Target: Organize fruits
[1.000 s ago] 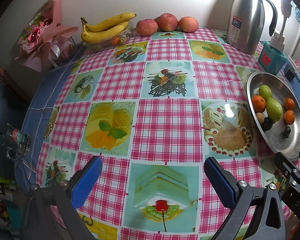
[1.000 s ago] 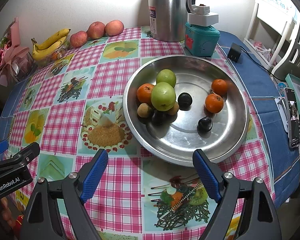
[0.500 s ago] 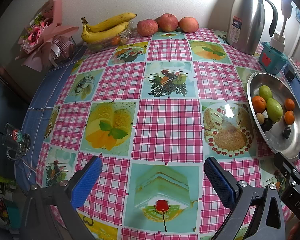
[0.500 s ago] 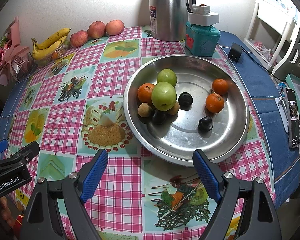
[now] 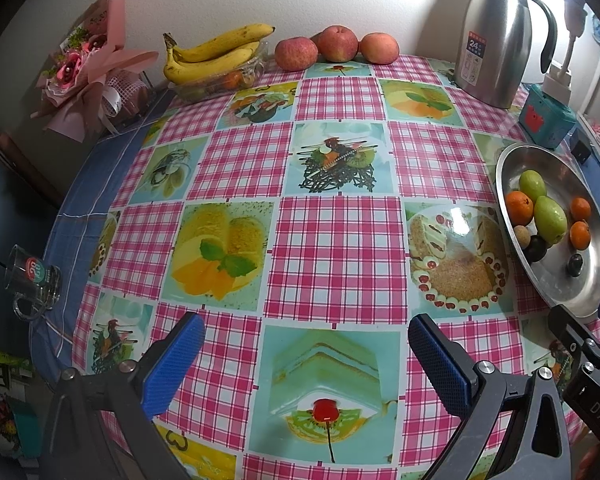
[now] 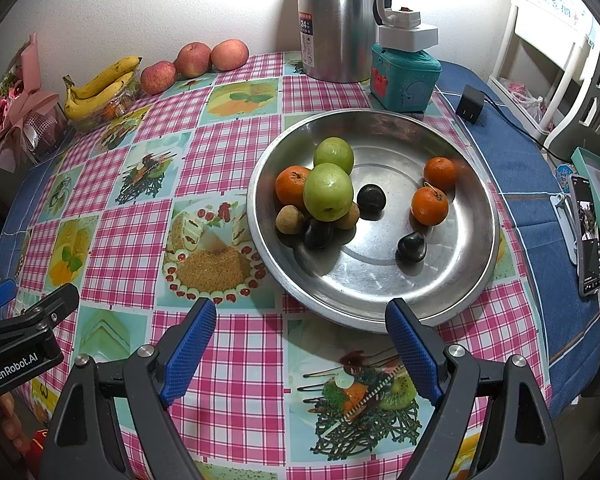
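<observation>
Fruit: two green apples (image 6: 328, 196), three oranges (image 6: 430, 205) and small dark and brown pieces lie in steel bowl (image 6: 460, 280), twelve o'clock of right gripper (image 6: 300, 344). Bananas (image 5: 212, 60) and three peaches (image 5: 338, 43) lie at table's (image 5: 332, 240) far edge, twelve o'clock of left gripper (image 5: 304, 356). Both grippers gape wide, empty.

A round, shallow steel dish (image 6: 472, 240) sits near the desk's right edge. Inside it, two green apples (image 6: 328, 191), three orange tangerines (image 6: 429, 205), two brown longans (image 6: 289, 219) and three dark plums (image 6: 411, 246) lie loose. Yellow bananas (image 5: 212, 56) and three red apples (image 5: 337, 43) line the far edge.
</observation>
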`<control>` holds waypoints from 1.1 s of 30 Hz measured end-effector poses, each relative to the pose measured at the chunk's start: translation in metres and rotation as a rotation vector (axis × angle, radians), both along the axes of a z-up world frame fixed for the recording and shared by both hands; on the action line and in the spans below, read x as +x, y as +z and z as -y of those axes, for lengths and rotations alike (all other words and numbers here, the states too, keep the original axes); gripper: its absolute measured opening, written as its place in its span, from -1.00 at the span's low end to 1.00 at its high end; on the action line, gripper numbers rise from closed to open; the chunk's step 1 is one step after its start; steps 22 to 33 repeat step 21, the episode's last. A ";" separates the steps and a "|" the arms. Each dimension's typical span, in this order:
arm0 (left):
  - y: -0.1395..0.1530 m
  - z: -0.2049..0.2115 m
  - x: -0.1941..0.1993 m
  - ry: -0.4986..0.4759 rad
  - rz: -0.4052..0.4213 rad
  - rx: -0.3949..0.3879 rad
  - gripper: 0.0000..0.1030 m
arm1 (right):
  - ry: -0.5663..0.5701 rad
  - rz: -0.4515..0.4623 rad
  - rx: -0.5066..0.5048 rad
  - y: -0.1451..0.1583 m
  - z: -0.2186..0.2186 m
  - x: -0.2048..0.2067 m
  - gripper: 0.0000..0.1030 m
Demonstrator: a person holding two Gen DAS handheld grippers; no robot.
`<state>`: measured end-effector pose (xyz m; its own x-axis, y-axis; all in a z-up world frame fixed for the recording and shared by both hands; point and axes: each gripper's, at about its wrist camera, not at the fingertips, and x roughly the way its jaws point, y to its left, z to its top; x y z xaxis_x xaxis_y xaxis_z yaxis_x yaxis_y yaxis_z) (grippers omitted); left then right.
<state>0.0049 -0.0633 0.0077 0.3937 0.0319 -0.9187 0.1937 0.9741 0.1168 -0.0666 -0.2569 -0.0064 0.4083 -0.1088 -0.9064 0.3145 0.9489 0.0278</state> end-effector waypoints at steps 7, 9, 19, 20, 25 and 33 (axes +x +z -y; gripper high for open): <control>0.000 0.000 0.001 0.001 -0.001 0.000 1.00 | -0.001 -0.002 0.002 -0.001 0.000 0.000 0.69; 0.000 0.000 0.001 0.002 -0.001 0.002 1.00 | -0.002 -0.004 0.003 -0.002 -0.001 -0.001 0.69; 0.003 -0.005 -0.001 0.019 0.017 -0.008 1.00 | -0.001 -0.005 0.007 -0.002 -0.001 -0.001 0.69; 0.003 -0.006 -0.002 0.020 0.015 -0.012 1.00 | -0.001 -0.005 0.008 -0.001 0.000 0.000 0.69; 0.004 -0.005 -0.001 0.020 0.015 -0.014 1.00 | -0.001 -0.005 0.008 -0.001 0.000 0.000 0.69; 0.004 -0.005 -0.001 0.020 0.015 -0.014 1.00 | -0.001 -0.005 0.008 -0.001 0.000 0.000 0.69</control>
